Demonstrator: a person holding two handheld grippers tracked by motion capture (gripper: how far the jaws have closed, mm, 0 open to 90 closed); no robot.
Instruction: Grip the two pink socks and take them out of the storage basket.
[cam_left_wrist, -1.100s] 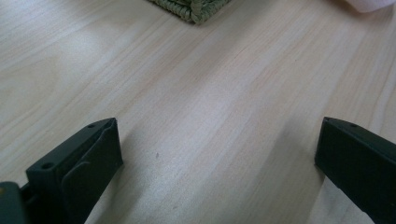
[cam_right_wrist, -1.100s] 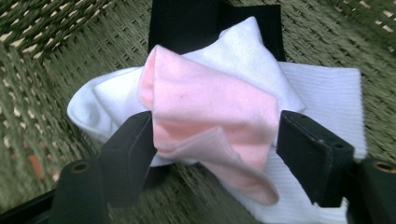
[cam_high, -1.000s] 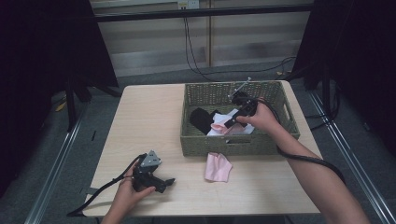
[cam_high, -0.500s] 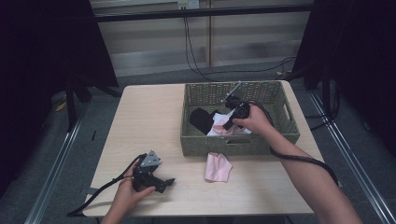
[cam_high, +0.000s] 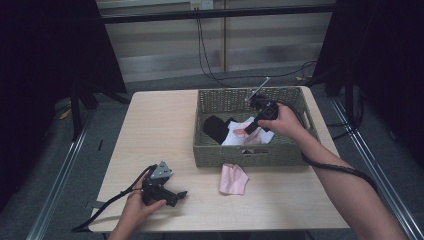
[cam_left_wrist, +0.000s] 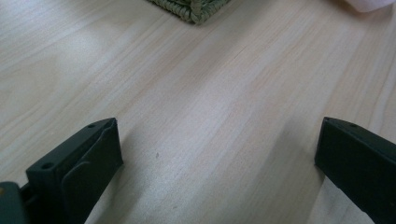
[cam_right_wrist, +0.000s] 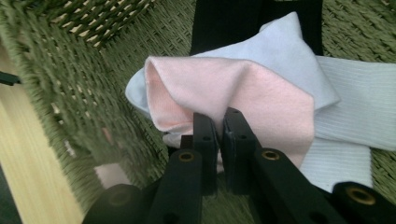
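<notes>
Closing fast, the right hand-held gripper has just pinched the soft pink cloth inside the woven green basket. Left hand-held gripper rests open on the pale wooden table. Next comes a clean lift over the rim.

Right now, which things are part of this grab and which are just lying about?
In play:
- right gripper, shut on pink sock
- woven basket

Lying about:
- pink sock on table
- black sock
- white sock
- left gripper, open over table
</notes>
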